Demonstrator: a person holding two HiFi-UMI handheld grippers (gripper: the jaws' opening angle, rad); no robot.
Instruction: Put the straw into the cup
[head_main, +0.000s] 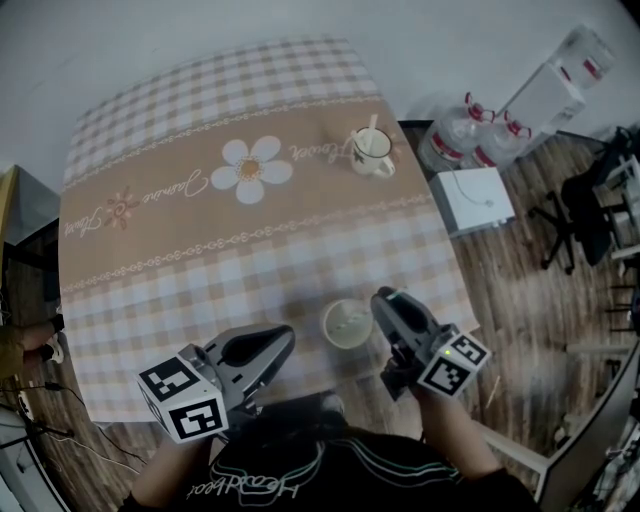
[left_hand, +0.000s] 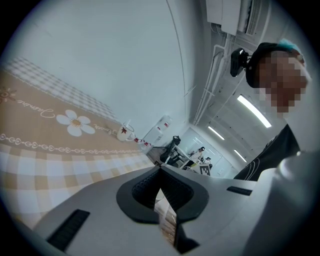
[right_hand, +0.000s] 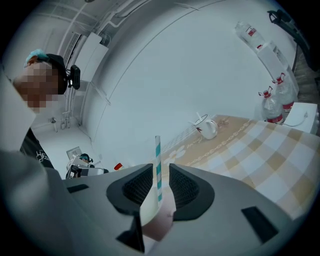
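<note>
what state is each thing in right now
beige paper cup, upright
teal-and-white striped straw, standing in that cup, not pinched
white handled mug, upright, a stick in it
right gripper, open around the straw
left gripper, shut, empty

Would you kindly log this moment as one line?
teal-striped white straw: standing in pale paper cup | right gripper: open around straw | left gripper: shut, empty
</note>
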